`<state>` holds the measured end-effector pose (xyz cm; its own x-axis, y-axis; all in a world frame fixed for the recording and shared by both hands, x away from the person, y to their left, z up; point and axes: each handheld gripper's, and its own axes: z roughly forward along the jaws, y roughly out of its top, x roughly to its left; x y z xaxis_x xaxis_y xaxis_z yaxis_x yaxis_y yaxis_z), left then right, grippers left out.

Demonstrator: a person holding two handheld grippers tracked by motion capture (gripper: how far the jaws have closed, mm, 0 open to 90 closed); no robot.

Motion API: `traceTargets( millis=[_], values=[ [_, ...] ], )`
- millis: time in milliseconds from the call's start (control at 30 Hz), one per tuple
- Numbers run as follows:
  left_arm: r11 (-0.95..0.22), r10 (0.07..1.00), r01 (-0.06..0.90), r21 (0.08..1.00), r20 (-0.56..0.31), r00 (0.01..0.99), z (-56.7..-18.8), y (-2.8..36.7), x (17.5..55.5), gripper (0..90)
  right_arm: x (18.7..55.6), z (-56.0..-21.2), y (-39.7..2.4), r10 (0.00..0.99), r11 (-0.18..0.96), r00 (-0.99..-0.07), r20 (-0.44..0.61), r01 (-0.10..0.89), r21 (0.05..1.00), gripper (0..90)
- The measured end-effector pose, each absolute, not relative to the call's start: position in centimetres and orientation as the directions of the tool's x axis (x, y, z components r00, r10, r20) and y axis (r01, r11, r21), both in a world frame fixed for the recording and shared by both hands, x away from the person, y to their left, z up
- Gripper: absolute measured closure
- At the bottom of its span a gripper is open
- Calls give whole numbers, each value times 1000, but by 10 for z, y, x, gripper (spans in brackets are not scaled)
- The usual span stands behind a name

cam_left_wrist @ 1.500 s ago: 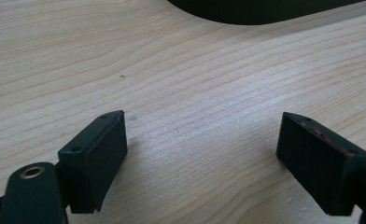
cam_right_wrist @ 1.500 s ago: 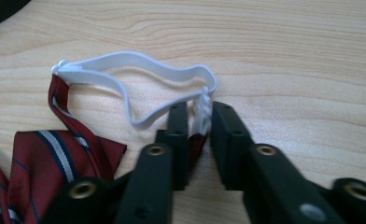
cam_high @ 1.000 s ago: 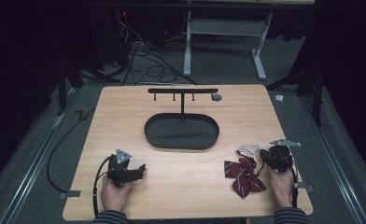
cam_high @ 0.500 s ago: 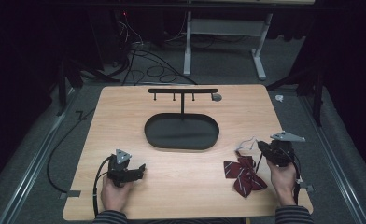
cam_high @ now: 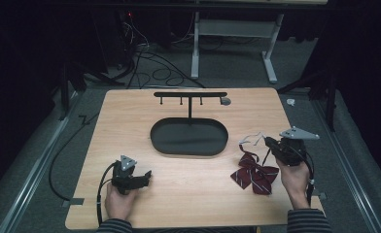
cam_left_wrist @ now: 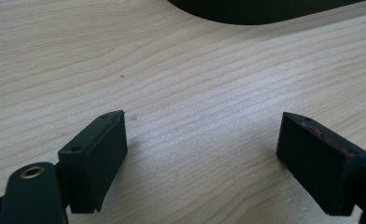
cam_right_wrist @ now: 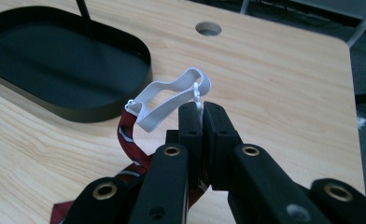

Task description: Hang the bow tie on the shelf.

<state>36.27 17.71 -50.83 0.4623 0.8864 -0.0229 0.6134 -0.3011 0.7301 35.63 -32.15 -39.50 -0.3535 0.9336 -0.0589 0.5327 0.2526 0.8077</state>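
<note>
Near the right edge of the wooden table [cam_high: 188, 179]: right gripper [cam_right_wrist: 200, 109] raised off the surface, jaws clamped together on the white elastic strap [cam_right_wrist: 169, 100] of the dark red striped bow tie [cam_high: 254, 174], strap looping up toward the black oval tray [cam_high: 188, 137] while the bow itself hangs down to the wood beside the right hand [cam_high: 295, 177]. At the near left: left gripper [cam_left_wrist: 202, 140] low over bare wood, jaws wide apart with nothing between them, well apart from the tie. Behind the tray: black rack with hooks [cam_high: 190, 94] upright on its post, untouched.
</note>
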Motion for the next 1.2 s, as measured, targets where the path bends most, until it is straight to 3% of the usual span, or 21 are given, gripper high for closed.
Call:
traceTargets(
  millis=[567,1200],
  values=[
    [-301,887,613,731,-22,461,-508,177,363,166,363,-350,-293,892,310,-440,-101,432,847,887],
    [-301,887,613,731,-22,462,-508,177,363,166,386,-323,-259,851,325,-518,-93,377,867,887]
  ],
)
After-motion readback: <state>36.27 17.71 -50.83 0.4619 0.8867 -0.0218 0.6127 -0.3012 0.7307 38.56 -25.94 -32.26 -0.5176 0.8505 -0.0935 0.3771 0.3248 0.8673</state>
